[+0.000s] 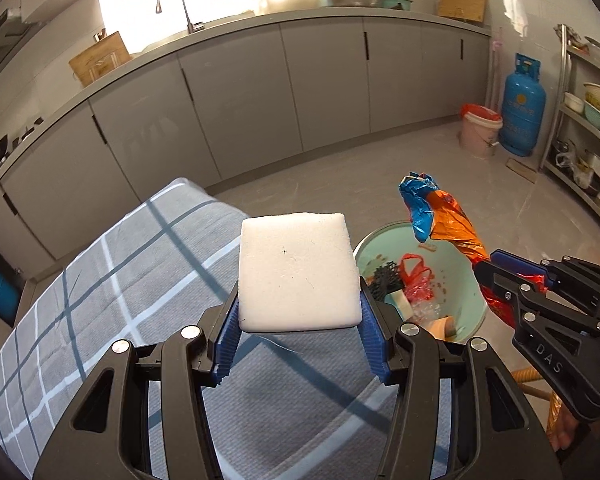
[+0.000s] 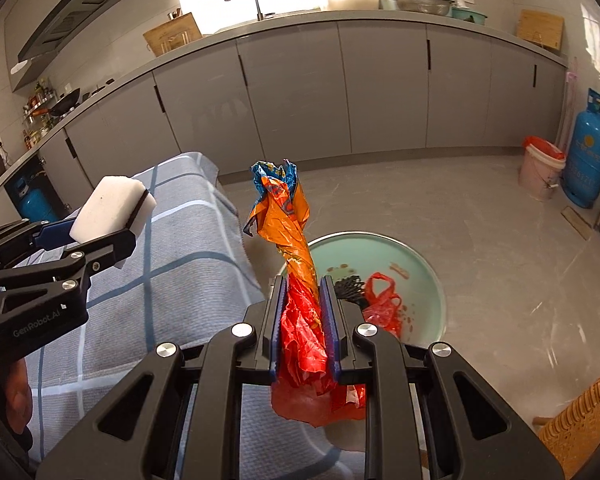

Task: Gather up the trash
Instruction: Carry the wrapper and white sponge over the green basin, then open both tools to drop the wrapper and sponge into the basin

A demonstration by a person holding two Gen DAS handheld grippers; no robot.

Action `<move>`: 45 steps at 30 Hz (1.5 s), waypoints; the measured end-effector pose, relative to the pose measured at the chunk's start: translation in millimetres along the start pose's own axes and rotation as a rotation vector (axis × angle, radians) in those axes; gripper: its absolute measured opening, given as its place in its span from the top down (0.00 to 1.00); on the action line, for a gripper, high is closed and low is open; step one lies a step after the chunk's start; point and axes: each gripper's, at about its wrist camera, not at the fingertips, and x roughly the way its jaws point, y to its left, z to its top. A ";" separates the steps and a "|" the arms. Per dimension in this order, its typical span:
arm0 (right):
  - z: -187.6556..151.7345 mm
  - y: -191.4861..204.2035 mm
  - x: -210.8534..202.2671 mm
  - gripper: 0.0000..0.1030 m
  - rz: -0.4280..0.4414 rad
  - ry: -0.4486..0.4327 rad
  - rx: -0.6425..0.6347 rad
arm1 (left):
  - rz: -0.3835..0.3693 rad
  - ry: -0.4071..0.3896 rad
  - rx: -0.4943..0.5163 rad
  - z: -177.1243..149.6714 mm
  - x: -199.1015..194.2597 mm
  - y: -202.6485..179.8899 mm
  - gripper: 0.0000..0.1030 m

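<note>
My left gripper [image 1: 300, 304] is shut on a white foam block [image 1: 296, 272] and holds it above the checked table's right edge; it also shows in the right wrist view [image 2: 112, 208]. My right gripper [image 2: 304, 292] is shut on a crumpled orange and blue snack wrapper [image 2: 288, 216], held upright over the pale green bin [image 2: 424, 256] on the floor; the wrapper also shows in the left wrist view [image 1: 440, 216]. The bin [image 1: 460, 268] holds a red plastic bag [image 1: 416, 276], a black mesh piece [image 1: 384, 276] and other scraps.
A table with a grey checked cloth [image 1: 120, 280] lies at left. Grey kitchen cabinets [image 1: 240, 92] run along the back. A pink bucket [image 1: 480, 132] and blue gas cylinder [image 1: 522, 108] stand at the far right by a metal shelf [image 1: 584, 128]. A wicker chair [image 2: 580, 420] is at lower right.
</note>
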 end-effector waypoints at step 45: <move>9.9 -65.4 28.2 0.81 -0.076 0.020 0.068 | -0.109 0.032 0.118 22.9 63.8 -74.1 0.49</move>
